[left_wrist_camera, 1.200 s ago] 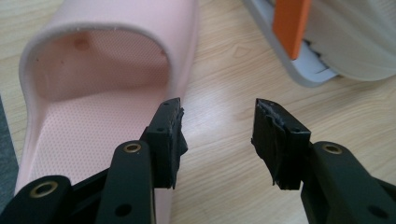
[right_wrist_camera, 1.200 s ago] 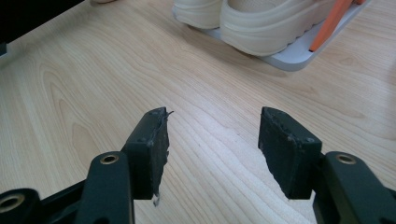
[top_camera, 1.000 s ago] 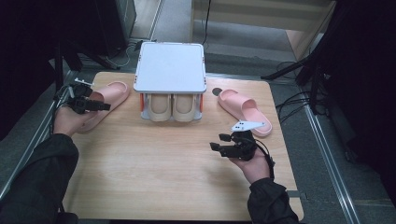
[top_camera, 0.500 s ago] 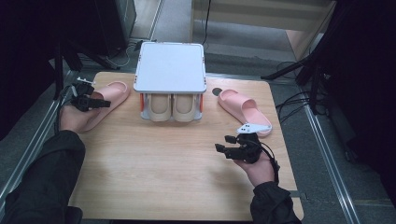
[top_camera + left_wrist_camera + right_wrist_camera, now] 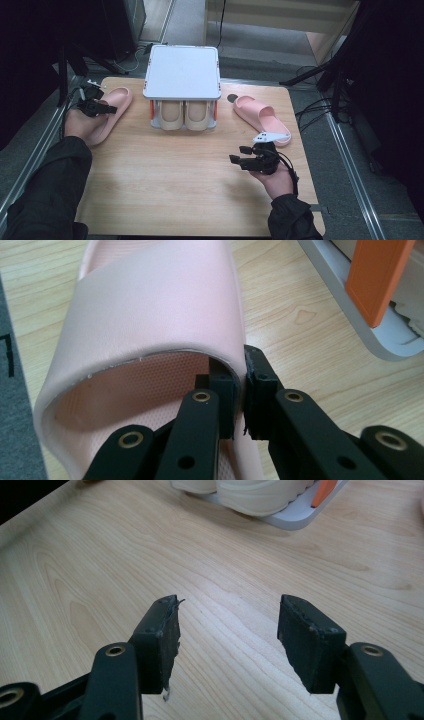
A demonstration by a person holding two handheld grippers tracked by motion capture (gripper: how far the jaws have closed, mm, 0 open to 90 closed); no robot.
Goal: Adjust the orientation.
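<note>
1. Presently, the wooden table (image 5: pixel 165 185) carries a white rack (image 5: pixel 182 72) at its far middle, with a cream pair of shoes (image 5: pixel 185 116) beneath its top.
2. The left pink slipper (image 5: pixel 112 107) lies at the table's left edge; the right pink slipper (image 5: pixel 260 117) lies right of the rack.
3. The left gripper (image 5: pixel 102 107) has just been closing; its fingers (image 5: pixel 260 390) now pinch the strap edge of the left pink slipper.
4. The right gripper (image 5: pixel 239 154) hovers over bare wood near the right slipper, fingers (image 5: pixel 160 635) wide apart, holding nothing.
</note>
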